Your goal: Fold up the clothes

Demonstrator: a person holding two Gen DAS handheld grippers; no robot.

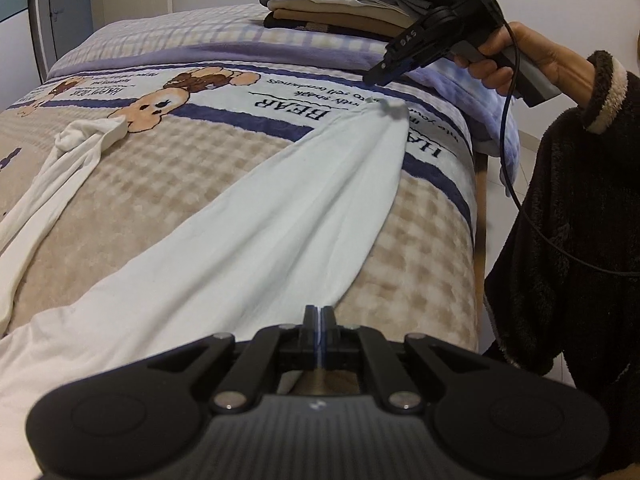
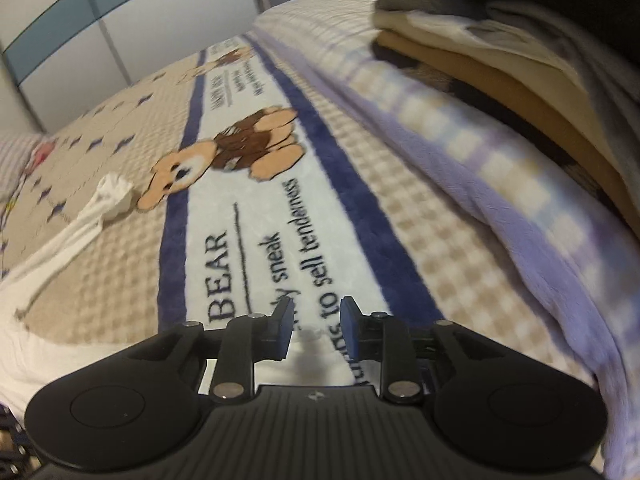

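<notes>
On the left, a thin white sleeve (image 1: 60,168) trails across the bear-print blanket (image 1: 168,176), its bunched cuff lying just beside the printed bear (image 1: 154,110). The main body of the white garment (image 1: 256,220) stretches diagonally over the blanket, from the near edge up to a pointed corner by the word BEAR. The left gripper (image 1: 319,312) sits at the garment's near edge with its jaws pressed together (whether any cloth is pinched between them cannot be told from here). Further right, the right gripper (image 1: 374,74) hovers above the garment's far corner, held by a hand (image 1: 516,60) in a dark fuzzy sleeve (image 1: 580,216); in its own view its jaws stand partly apart with nothing gripped, white cloth lying beneath them. A stack of folded clothes (image 1: 340,4) rests at the far right of the bed.
</notes>
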